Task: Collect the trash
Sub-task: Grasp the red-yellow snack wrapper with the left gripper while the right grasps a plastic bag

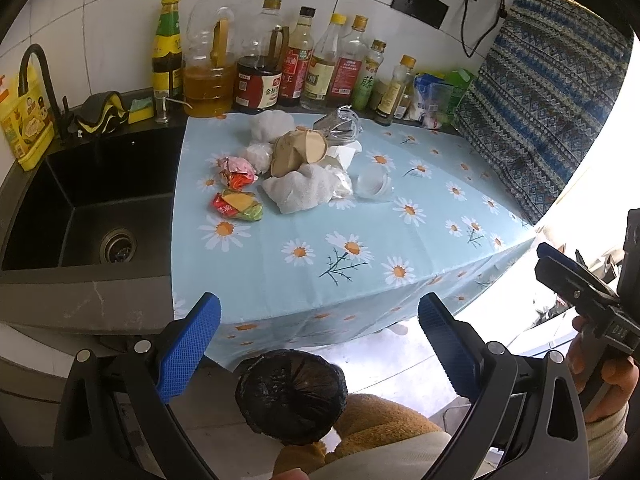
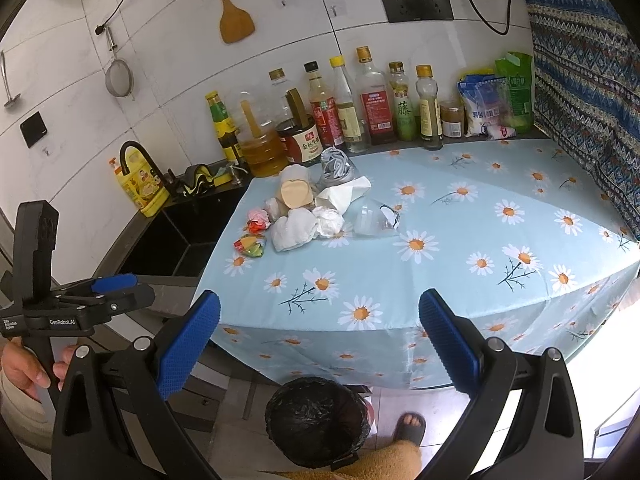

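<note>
Both two-finger grippers are held above the floor in front of a counter draped with a daisy-print tablecloth. The left gripper is shown with its blue-padded fingers spread wide and nothing between them; the right gripper is likewise spread and holds nothing.

The trash is gathered in a loose pile on the cloth, toward the sink side and near the row of bottles. The pile comprises a crushed brown paper cup, a crumpled white paper towel, a folded white tissue, a silver foil wrapper, a clear plastic cup lying on its side, and two bright snack wrappers at the edge nearest the sink. The pieces mostly touch or overlap one another.

A bin lined with a black trash bag is seen on the floor below the counter's front edge, between the fingers of each gripper in both views.

A black sink adjoins the cloth on the left, and condiment bottles are lined against the tiled wall.
</note>
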